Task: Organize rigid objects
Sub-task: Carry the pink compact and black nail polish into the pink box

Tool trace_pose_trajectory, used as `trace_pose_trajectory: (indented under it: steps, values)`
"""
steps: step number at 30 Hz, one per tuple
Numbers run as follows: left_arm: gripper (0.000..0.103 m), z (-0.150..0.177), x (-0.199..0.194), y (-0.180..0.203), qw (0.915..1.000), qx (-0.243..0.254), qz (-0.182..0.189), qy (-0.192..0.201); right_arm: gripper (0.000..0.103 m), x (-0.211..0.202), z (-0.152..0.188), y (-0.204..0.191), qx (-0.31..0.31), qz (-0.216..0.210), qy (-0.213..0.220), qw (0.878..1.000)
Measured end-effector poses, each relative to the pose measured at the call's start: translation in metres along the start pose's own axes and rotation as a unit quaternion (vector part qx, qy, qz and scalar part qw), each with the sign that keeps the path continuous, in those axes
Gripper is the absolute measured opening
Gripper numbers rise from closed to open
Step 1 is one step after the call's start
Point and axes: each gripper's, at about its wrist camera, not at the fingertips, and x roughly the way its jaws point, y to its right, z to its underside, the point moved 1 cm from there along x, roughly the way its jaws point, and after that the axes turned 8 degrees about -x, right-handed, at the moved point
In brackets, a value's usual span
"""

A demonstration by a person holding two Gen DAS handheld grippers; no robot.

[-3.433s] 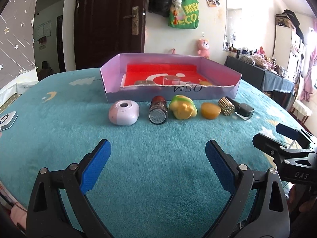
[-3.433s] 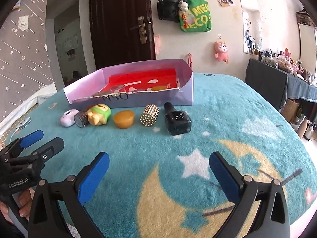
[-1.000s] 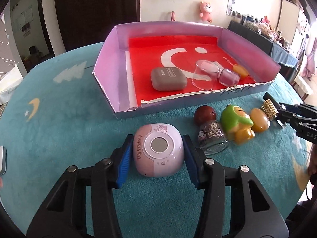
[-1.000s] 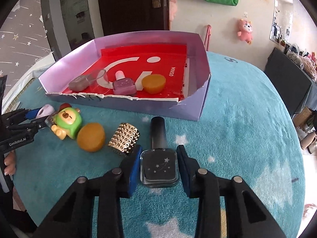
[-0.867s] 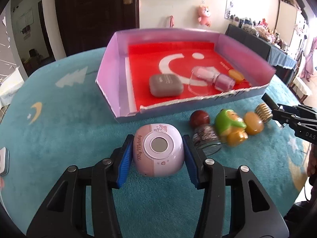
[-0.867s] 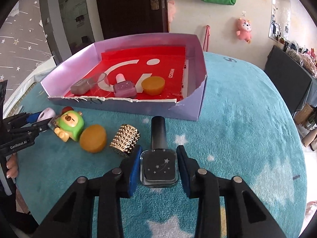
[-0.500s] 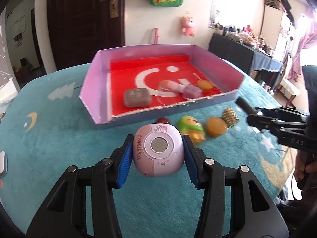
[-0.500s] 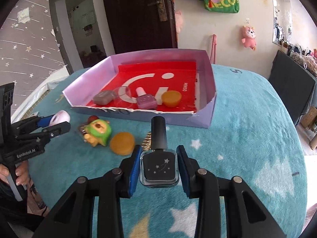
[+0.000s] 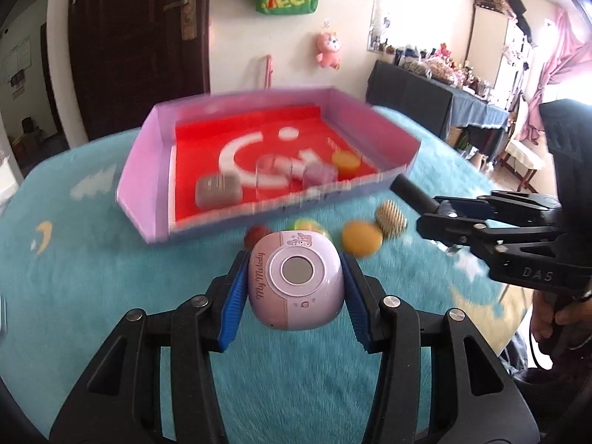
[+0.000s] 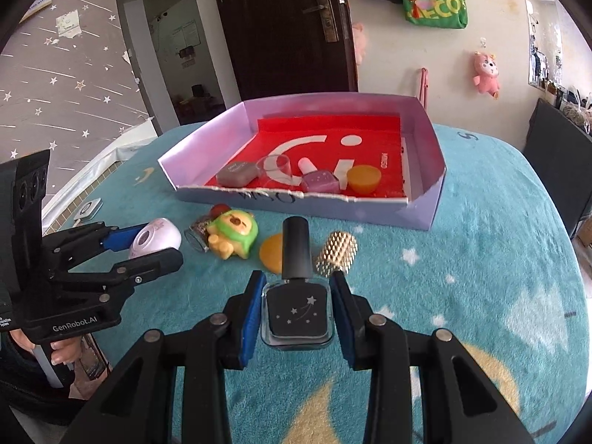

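The left gripper (image 9: pixel 294 298) has its jaws clenched on the two sides of a pink rounded "My Melody" gadget (image 9: pixel 295 284), held clear of the teal blanket-covered surface (image 9: pixel 92 281), face up so its flat sides meet the pads. The right gripper (image 10: pixel 295 316) likewise grasps a dark nail-polish bottle (image 10: pixel 296 309) by its square glass body, cap pointing away toward the box, a hold that keeps the narrow cap free.

Just beyond the jaws, the green figurine (image 10: pixel 233 235), orange disc (image 10: pixel 272 255), gold studded cylinder (image 10: pixel 336 253) and glitter jar (image 10: pixel 198 235) lie in a row on the surface, seemingly awaiting their turn.

Farther off sits the purple box with a red liner (image 10: pixel 425 137), already holding a grey case, clear cup, pink polish bottle and orange piece. Both held items probably belong there next.
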Motion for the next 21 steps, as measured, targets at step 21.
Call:
trace_pose_trajectory:
  steps: [21]
  values:
    - [0.046,-0.137,0.154,-0.050,0.9913,0.025,-0.013,-0.129,0.038,0.148,-0.137,0.077,-0.034,0.008,-0.113,0.993]
